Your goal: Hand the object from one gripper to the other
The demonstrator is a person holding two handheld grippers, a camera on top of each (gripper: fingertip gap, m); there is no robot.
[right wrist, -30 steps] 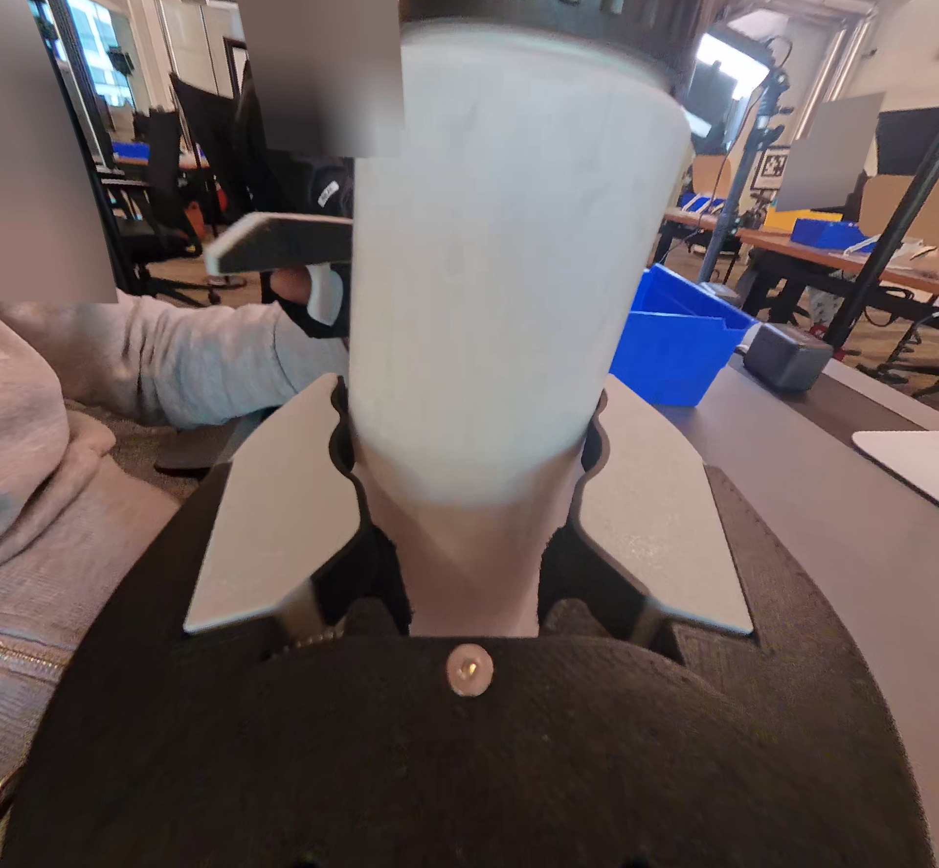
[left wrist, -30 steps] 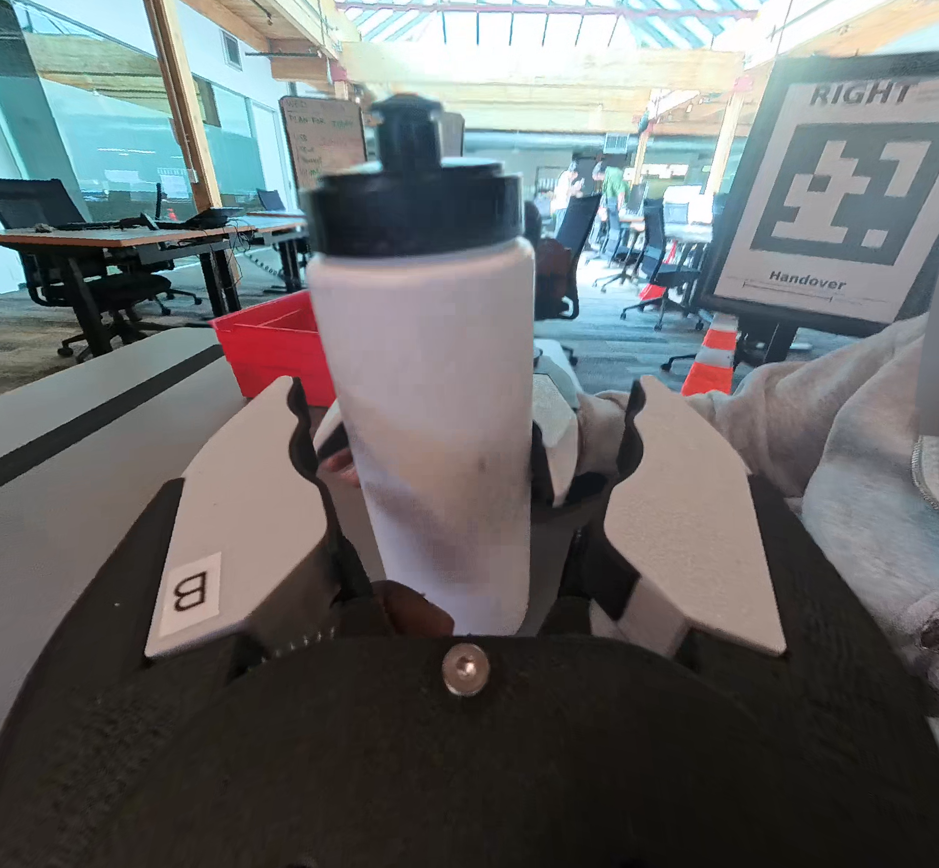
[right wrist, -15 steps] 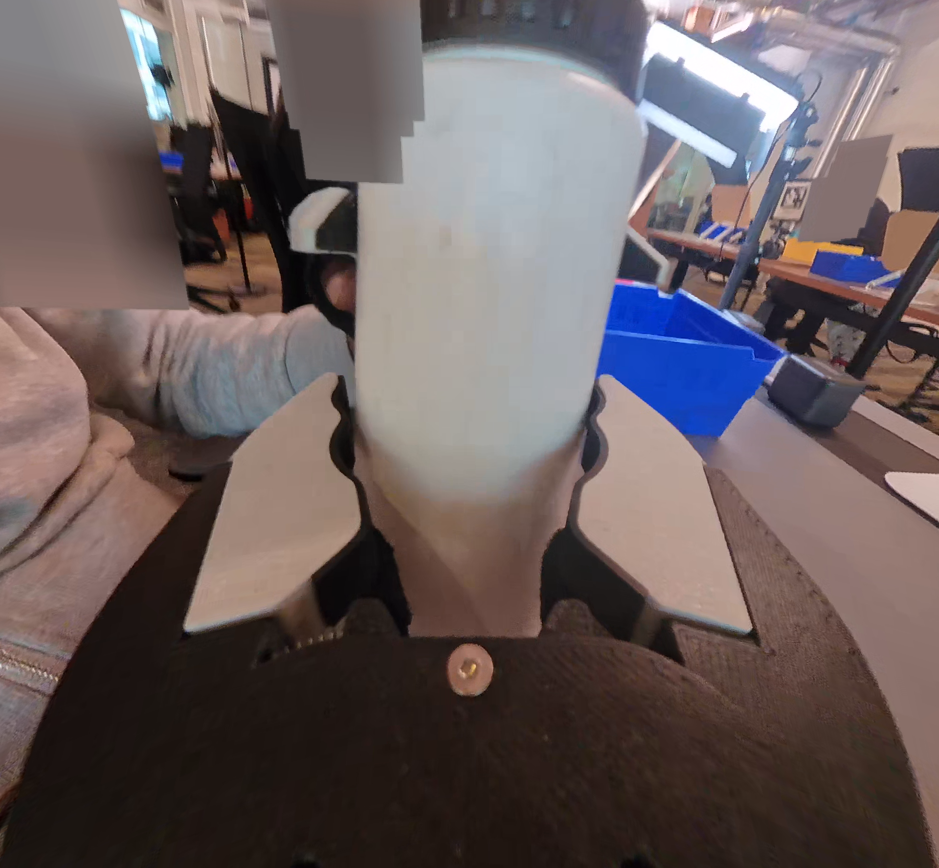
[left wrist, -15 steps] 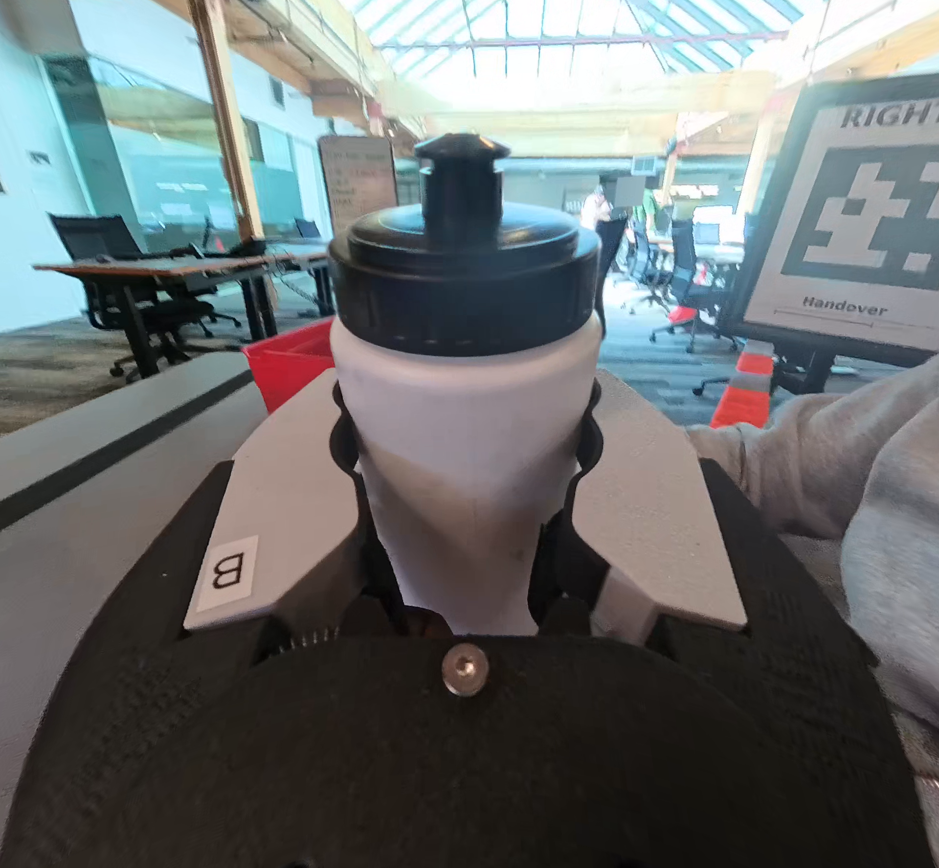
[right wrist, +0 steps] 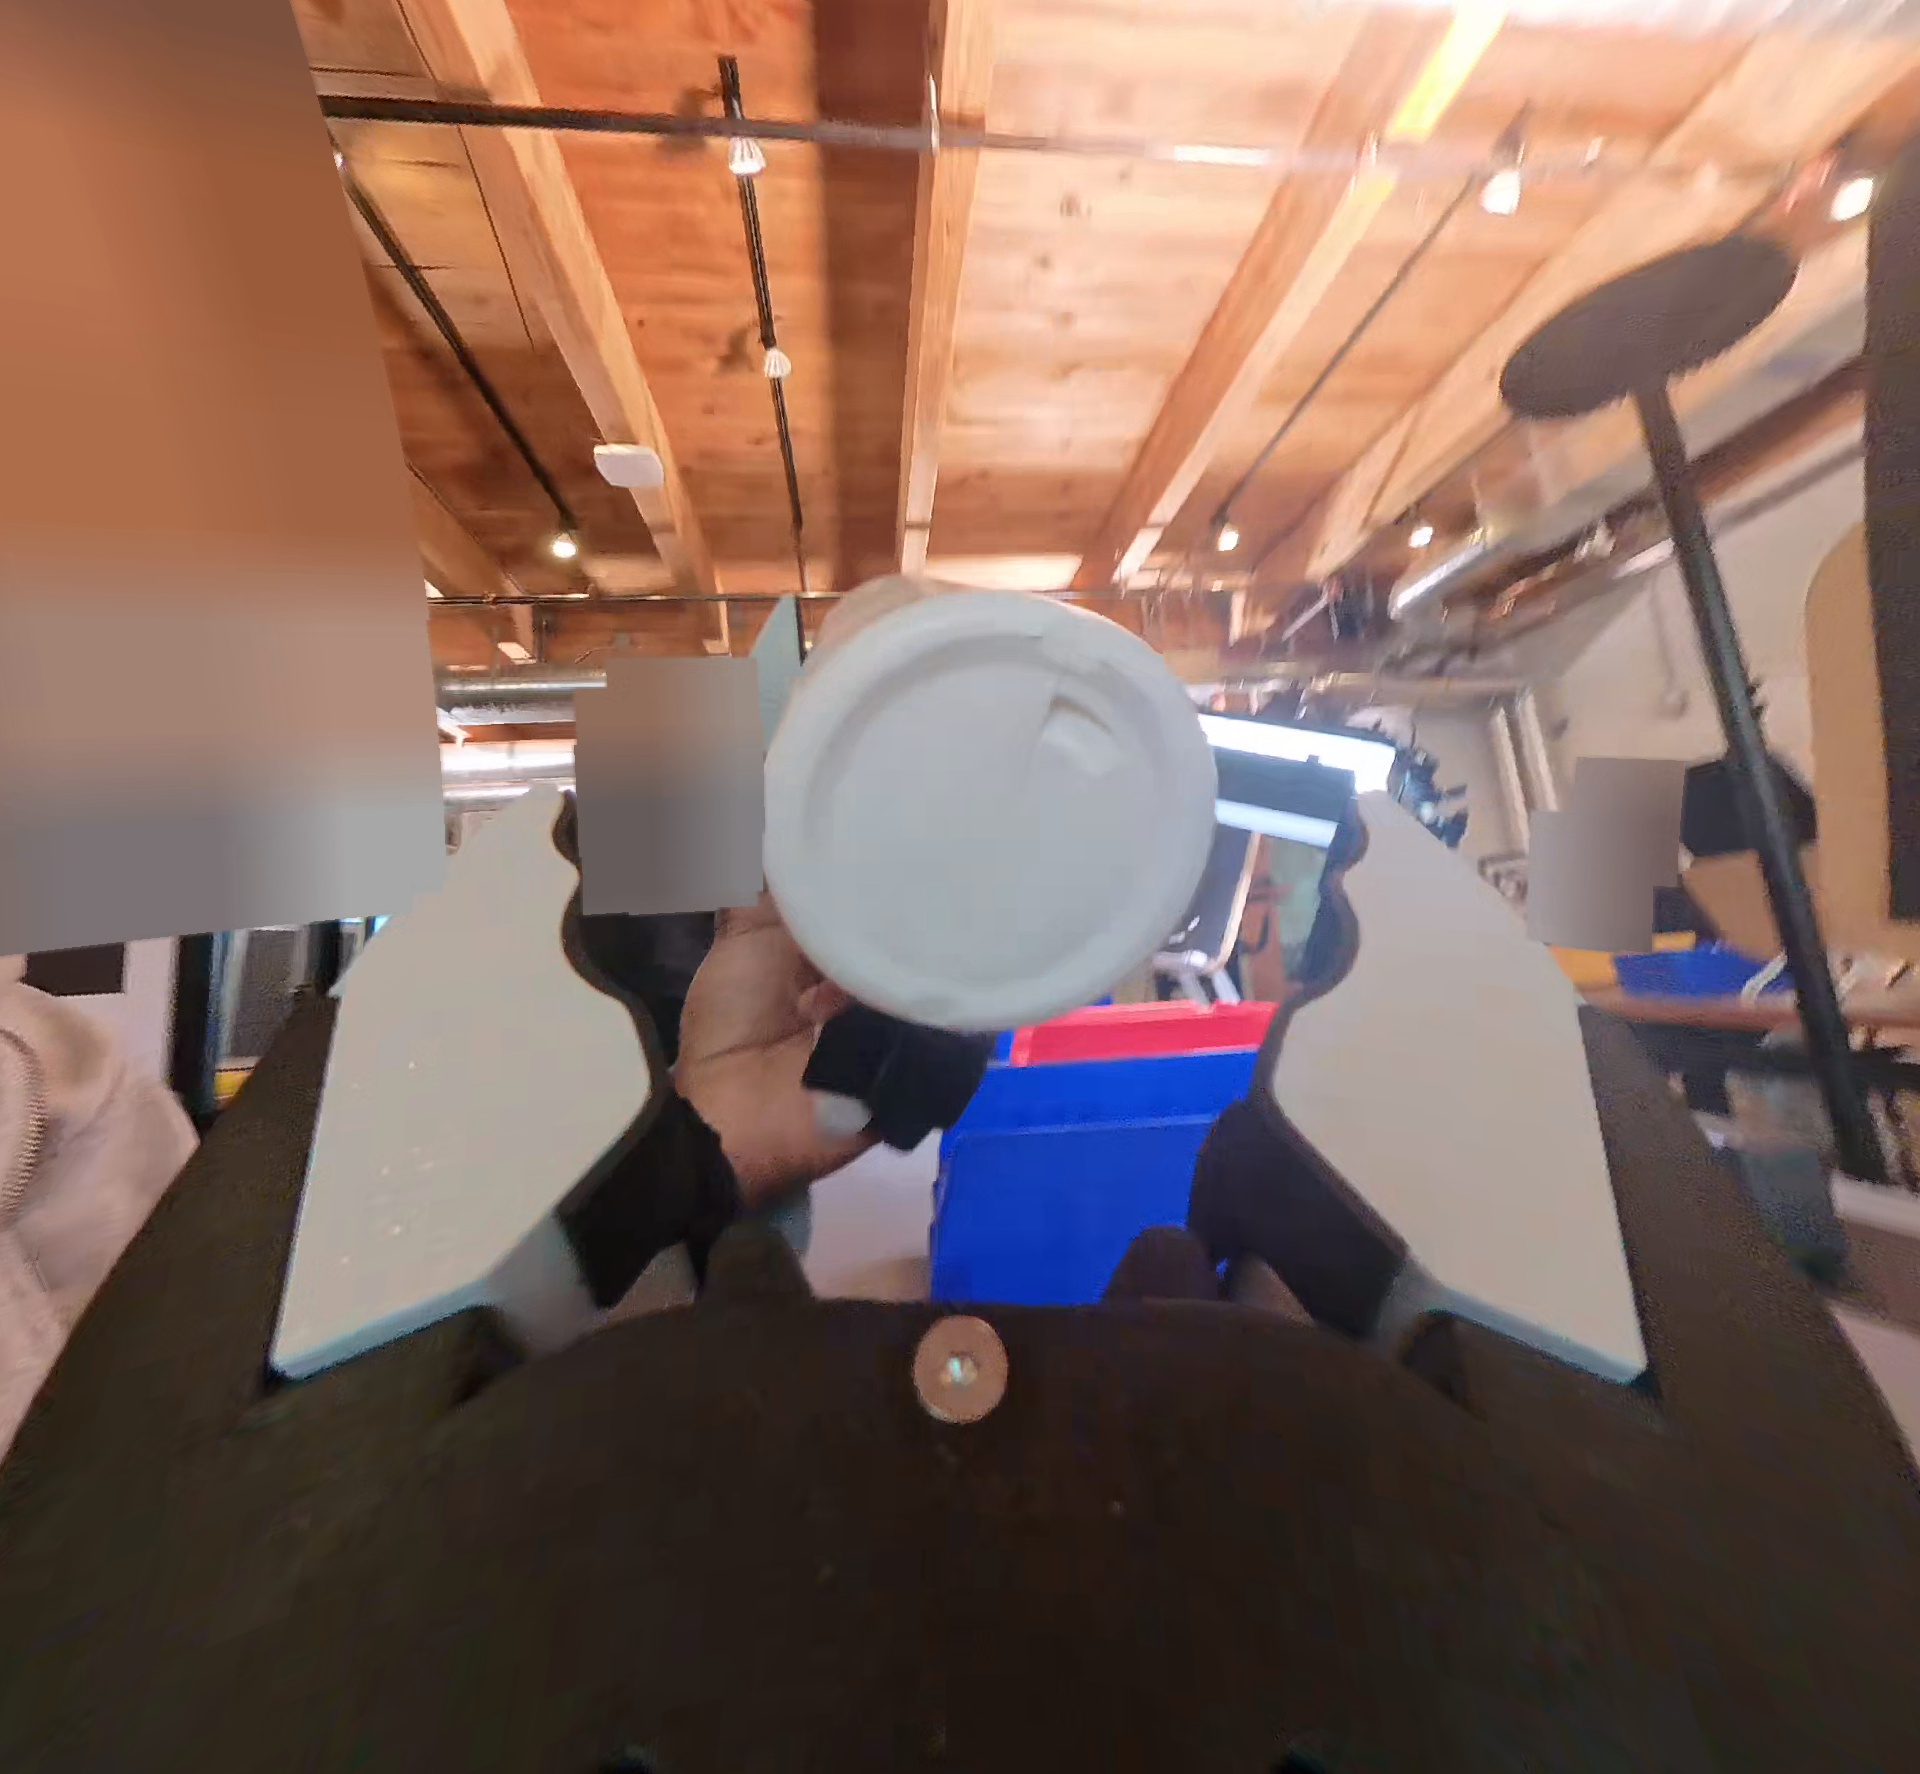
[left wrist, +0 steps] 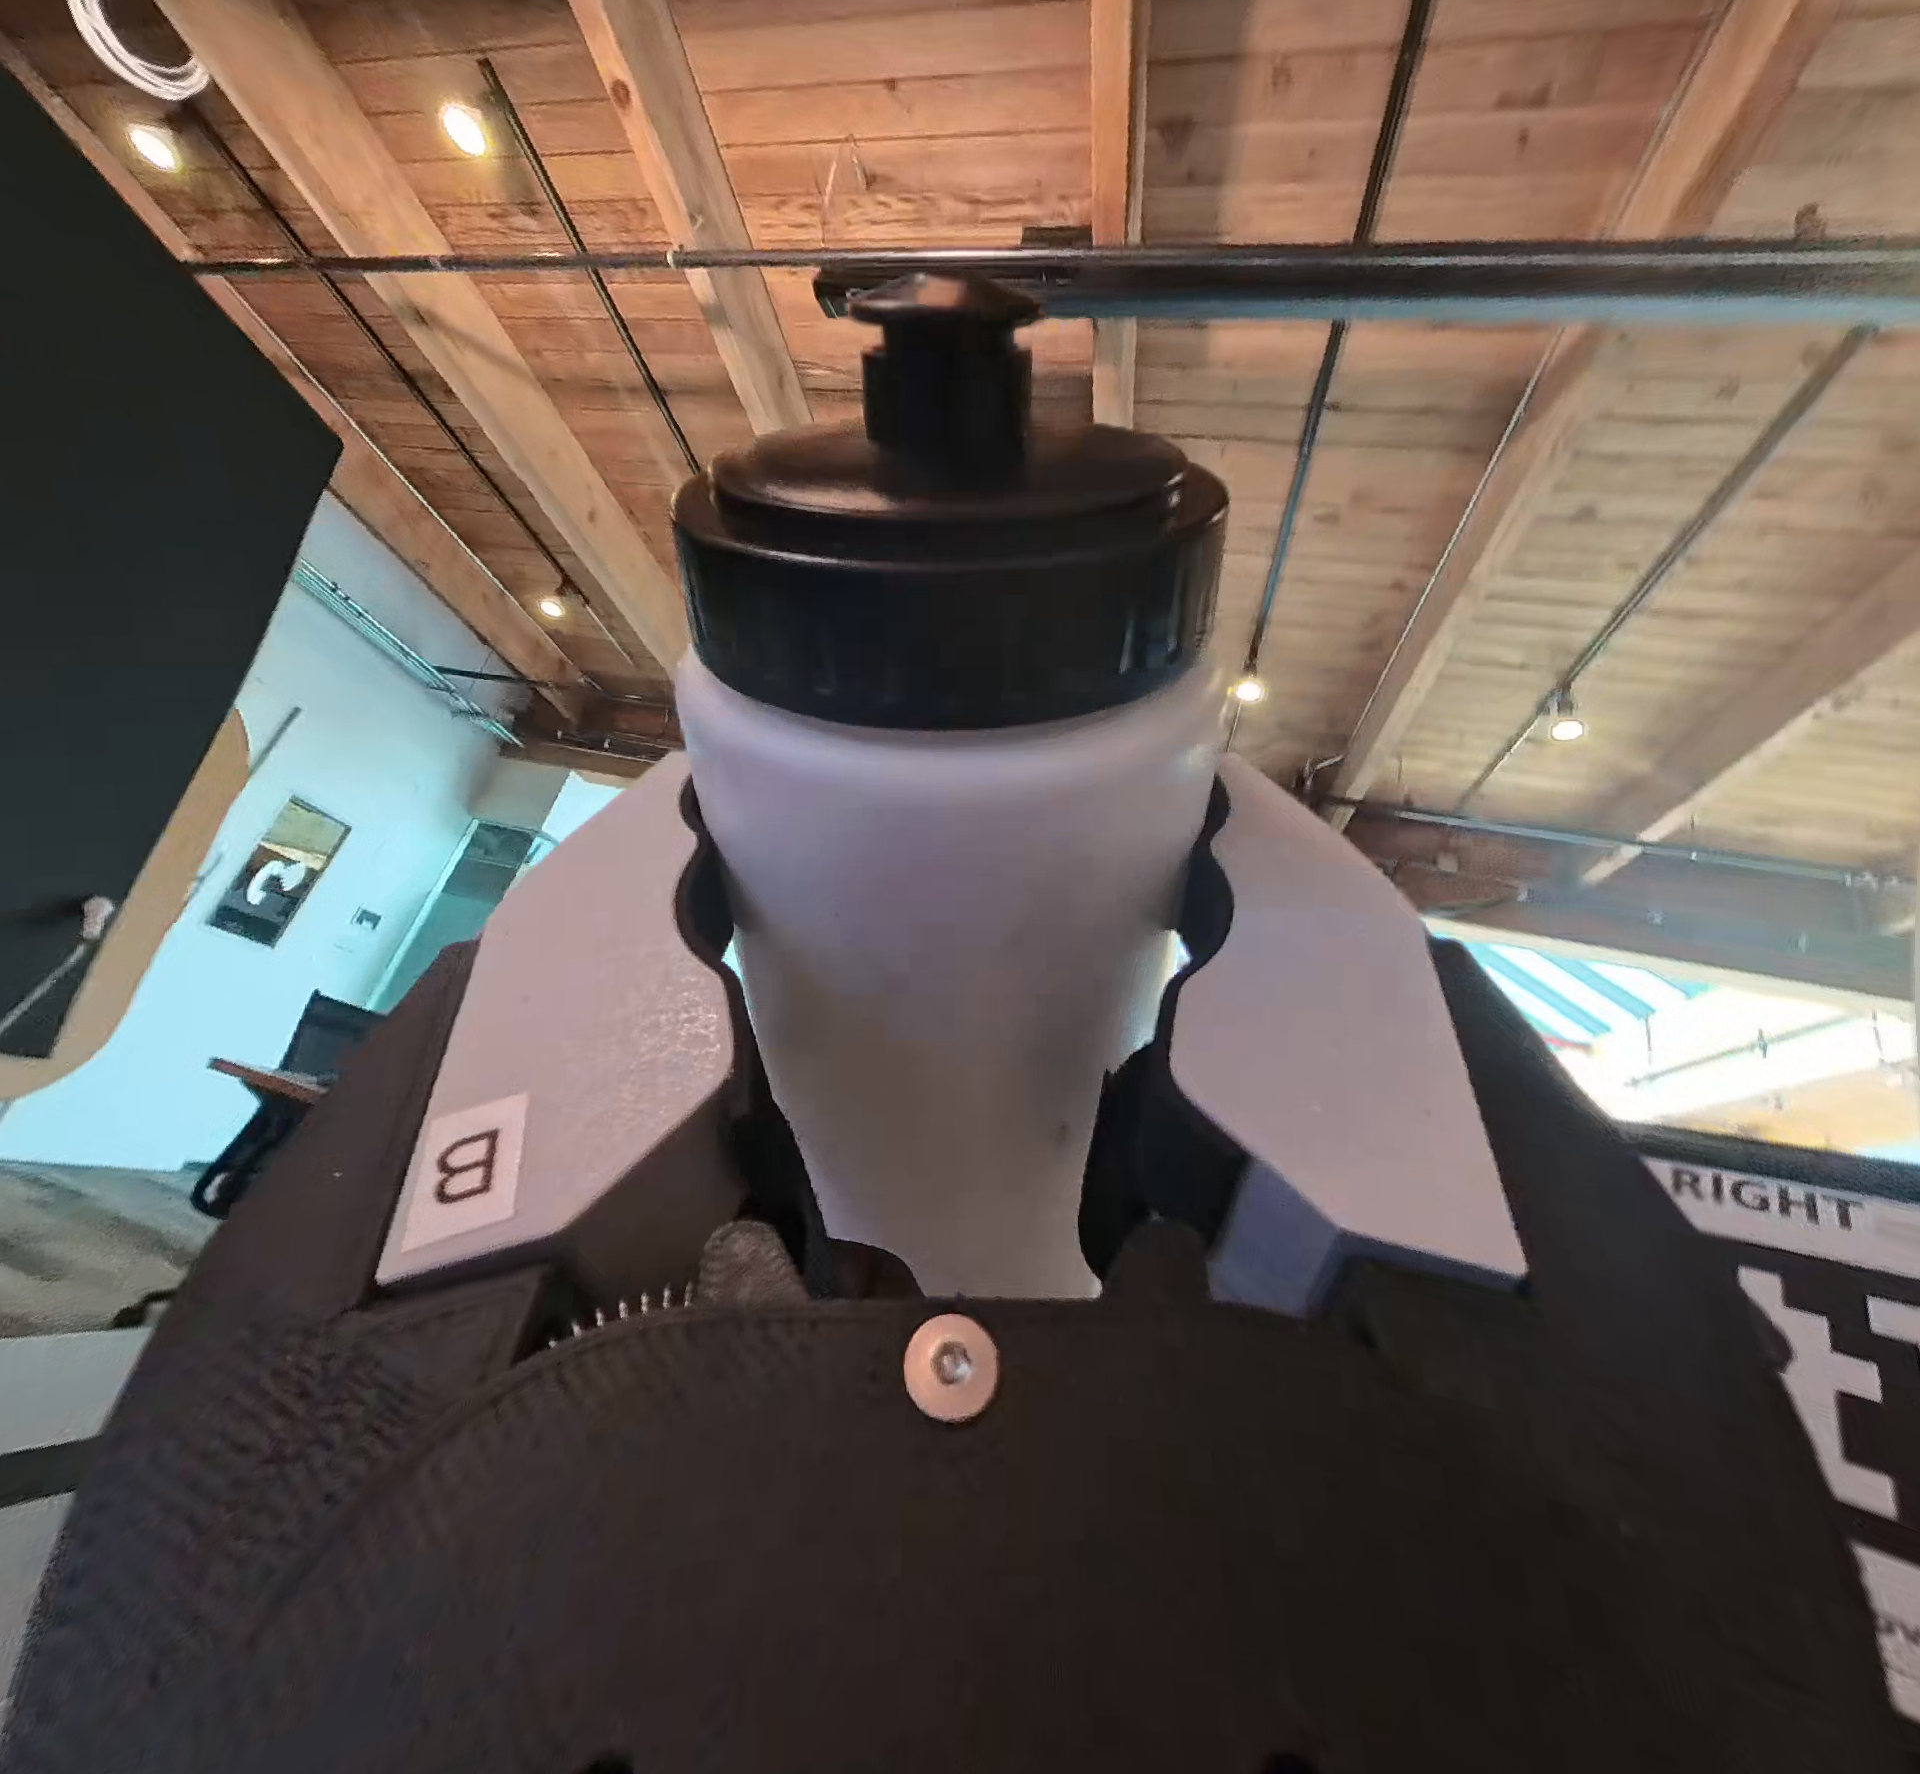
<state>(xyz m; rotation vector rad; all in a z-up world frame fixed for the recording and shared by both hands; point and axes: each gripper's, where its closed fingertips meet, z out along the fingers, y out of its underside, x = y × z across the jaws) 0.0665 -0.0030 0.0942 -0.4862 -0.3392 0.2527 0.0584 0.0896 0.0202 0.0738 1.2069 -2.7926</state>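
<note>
A white plastic bottle (left wrist: 951, 903) with a black screw cap and spout is held in my left gripper (left wrist: 951, 893), whose grey fingers are shut on its body just below the cap. It points up toward the wooden ceiling. In the right wrist view I see the bottle's round white base (right wrist: 987, 810) facing me, a little beyond my right gripper (right wrist: 961, 851). My right gripper is open and empty, its fingers spread wide on either side. A hand (right wrist: 758, 1070) holding the left gripper shows below the bottle.
A blue bin (right wrist: 1081, 1163) with a red bin (right wrist: 1143, 1033) behind it stands ahead of the right gripper. A black stand pole (right wrist: 1745, 810) rises at the right. A black-and-white marker board (left wrist: 1808, 1392) is at the lower right of the left view. Wooden beams are overhead. The grippers' ends are close to 12 centimetres from one another.
My right gripper has opened and let go of the bottle and pulled back. My left gripper, shut on the bottle since half a second ago, has tilted up with it toward the ceiling.
</note>
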